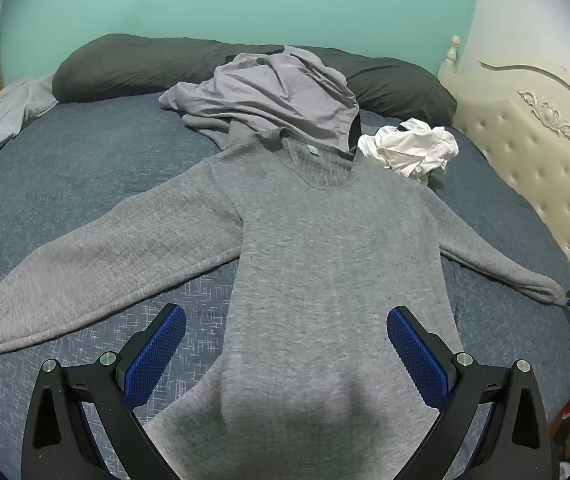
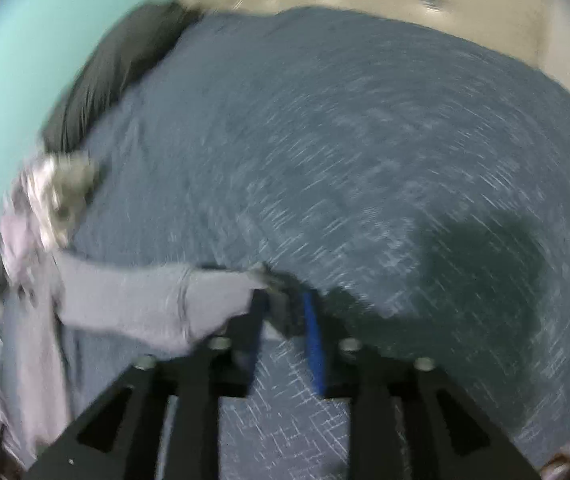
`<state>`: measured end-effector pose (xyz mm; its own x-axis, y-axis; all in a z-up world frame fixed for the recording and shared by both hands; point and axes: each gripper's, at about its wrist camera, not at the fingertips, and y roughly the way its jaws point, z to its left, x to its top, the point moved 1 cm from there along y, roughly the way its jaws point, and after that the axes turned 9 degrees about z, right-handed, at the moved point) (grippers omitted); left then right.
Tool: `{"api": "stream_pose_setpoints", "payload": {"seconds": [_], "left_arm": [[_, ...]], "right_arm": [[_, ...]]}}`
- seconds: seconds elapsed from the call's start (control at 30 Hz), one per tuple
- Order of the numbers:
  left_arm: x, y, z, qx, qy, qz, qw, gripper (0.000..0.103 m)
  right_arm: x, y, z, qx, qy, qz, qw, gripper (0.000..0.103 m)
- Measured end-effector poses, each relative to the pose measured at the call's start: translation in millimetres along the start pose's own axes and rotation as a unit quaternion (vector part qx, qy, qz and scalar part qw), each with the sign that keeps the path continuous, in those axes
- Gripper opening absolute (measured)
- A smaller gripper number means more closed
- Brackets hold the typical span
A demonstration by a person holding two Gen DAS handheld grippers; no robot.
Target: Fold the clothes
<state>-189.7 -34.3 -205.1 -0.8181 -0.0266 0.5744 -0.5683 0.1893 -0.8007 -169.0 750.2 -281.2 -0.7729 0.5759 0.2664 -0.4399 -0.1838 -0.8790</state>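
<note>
The grey quilted sweatshirt lies flat on the blue patterned bedspread, the left gripper spread wide above its hem, while the right gripper, blurred, seems slightly parted at the sleeve cuff.

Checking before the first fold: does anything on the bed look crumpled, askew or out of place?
The grey quilted sweatshirt lies flat, sleeves spread. Behind its collar, a lilac-grey garment is heaped on it, and a white cloth sits crumpled beside its shoulder.
</note>
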Motion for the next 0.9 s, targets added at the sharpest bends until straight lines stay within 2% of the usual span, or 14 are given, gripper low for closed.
{"api": "stream_pose_setpoints", "payload": {"seconds": [0.07, 0.13, 0.27, 0.37, 0.43, 0.47, 0.5, 0.57, 0.63, 0.83, 0.9], "left_arm": [[0.4, 2.3, 0.7, 0.000, 0.000, 0.002, 1.0000, 0.103], [0.4, 4.4, 0.4, -0.001, -0.002, 0.003, 1.0000, 0.103], [-0.3, 4.7, -1.9, -0.005, -0.004, 0.003, 1.0000, 0.103], [0.2, 2.4, -3.1, -0.003, -0.001, 0.001, 1.0000, 0.103], [0.5, 0.8, -4.0, -0.002, 0.000, 0.000, 1.0000, 0.103], [1.3, 0.4, -2.7, -0.002, -0.002, 0.001, 1.0000, 0.103], [1.9, -0.2, -1.5, -0.001, -0.004, 0.000, 1.0000, 0.103], [2.5, -1.1, -0.7, -0.001, -0.005, -0.001, 1.0000, 0.103], [2.8, -1.4, -1.2, 0.000, -0.002, -0.002, 1.0000, 0.103], [2.1, 0.9, 0.1, 0.002, -0.003, 0.001, 1.0000, 0.103], [1.5, 0.9, 0.4, 0.001, -0.005, 0.000, 1.0000, 0.103]], "right_arm": [[-4.9, -4.8, -9.0, 0.024, 0.017, -0.010, 1.000, 0.031], [-10.7, -5.6, -10.8, 0.044, 0.013, 0.001, 0.999, 0.033], [-17.3, -0.9, -14.4, 0.100, 0.046, 0.013, 0.994, 0.051], [-17.1, 5.6, -18.6, 0.130, 0.080, 0.008, 0.988, 0.051], [-16.6, 10.5, -15.4, 0.135, 0.080, 0.008, 0.988, 0.051], [-16.3, 12.3, -11.6, 0.129, 0.071, 0.009, 0.989, 0.046], [-16.4, 14.4, -8.0, 0.121, 0.065, 0.010, 0.991, 0.033], [-16.3, 18.1, -2.0, 0.100, 0.058, 0.012, 0.993, 0.017], [-13.3, 9.1, -1.5, 0.104, 0.058, -0.006, 0.993, 0.004], [6.2, -45.8, 10.5, 0.147, 0.028, -0.115, 0.982, 0.003], [11.3, -54.7, 15.6, 0.145, 0.014, -0.132, 0.980, 0.003]]}}
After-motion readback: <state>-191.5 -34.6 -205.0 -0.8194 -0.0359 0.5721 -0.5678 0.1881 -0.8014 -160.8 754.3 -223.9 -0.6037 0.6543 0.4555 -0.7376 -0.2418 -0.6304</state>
